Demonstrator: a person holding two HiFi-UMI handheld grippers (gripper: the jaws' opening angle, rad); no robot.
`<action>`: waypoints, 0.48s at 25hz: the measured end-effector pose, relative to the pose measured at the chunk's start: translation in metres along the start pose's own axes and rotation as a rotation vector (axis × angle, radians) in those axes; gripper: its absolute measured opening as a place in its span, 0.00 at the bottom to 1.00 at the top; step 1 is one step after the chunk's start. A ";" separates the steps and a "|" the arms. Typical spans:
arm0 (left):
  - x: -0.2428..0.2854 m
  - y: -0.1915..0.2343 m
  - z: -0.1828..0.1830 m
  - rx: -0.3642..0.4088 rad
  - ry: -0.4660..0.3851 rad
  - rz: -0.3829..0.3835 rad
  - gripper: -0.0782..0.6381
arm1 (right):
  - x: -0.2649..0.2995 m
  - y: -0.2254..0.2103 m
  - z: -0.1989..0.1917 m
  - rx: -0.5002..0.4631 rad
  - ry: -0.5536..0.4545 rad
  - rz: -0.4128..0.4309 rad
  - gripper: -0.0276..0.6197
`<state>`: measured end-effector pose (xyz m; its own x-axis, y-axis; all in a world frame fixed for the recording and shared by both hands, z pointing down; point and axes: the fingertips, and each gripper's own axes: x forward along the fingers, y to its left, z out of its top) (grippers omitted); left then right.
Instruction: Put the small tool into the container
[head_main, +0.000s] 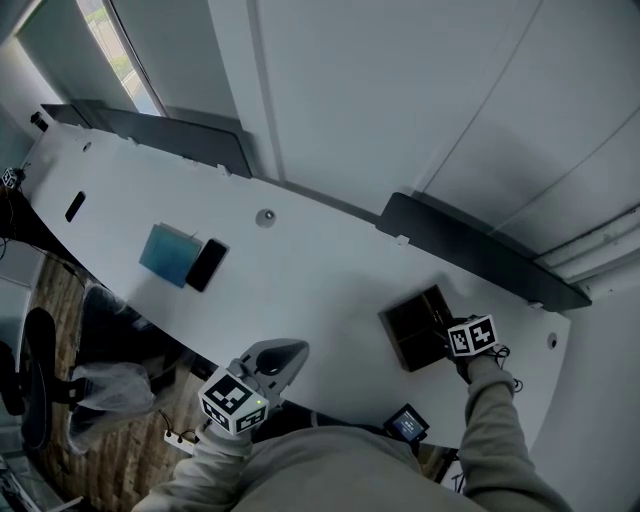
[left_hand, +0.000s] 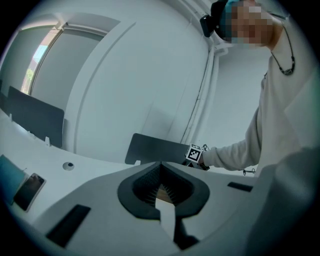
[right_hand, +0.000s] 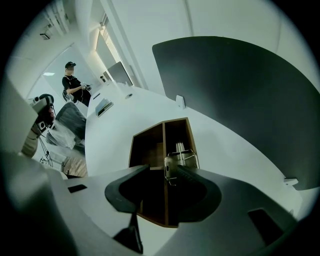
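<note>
A dark wooden container (head_main: 418, 328) with a divider stands on the white table (head_main: 300, 270) at the right; in the right gripper view the container (right_hand: 150, 145) lies right under the jaws. My right gripper (right_hand: 159, 170) hangs over it with its jaws wide apart. A small metal tool (right_hand: 180, 159) sits at the right jaw's tip, over the right-hand compartment; the left jaw is well clear of it. In the head view the right gripper (head_main: 462, 345) is at the box's near right corner. My left gripper (head_main: 295, 352) is shut and empty near the front edge.
A blue notebook (head_main: 170, 253) and a black phone (head_main: 207, 265) lie at the table's left. Dark partition panels (head_main: 480, 250) line the far edge. A small dark device (head_main: 408, 424) sits below the near edge. Another person (right_hand: 72, 82) stands far off.
</note>
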<state>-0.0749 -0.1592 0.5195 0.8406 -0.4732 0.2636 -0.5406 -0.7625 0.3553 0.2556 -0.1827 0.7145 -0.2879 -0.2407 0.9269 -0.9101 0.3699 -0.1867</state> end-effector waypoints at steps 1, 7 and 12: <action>-0.001 0.000 0.001 0.003 0.000 -0.004 0.11 | 0.000 0.000 0.000 0.001 -0.002 -0.002 0.27; -0.003 -0.001 0.005 -0.008 -0.010 -0.030 0.11 | -0.006 0.008 0.006 0.037 -0.048 0.004 0.27; 0.001 -0.009 0.019 -0.010 -0.034 -0.075 0.11 | -0.018 0.019 0.010 0.085 -0.100 0.031 0.25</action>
<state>-0.0684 -0.1611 0.5000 0.8793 -0.4297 0.2054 -0.4763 -0.7920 0.3818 0.2402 -0.1799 0.6911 -0.3408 -0.3203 0.8839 -0.9210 0.3025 -0.2454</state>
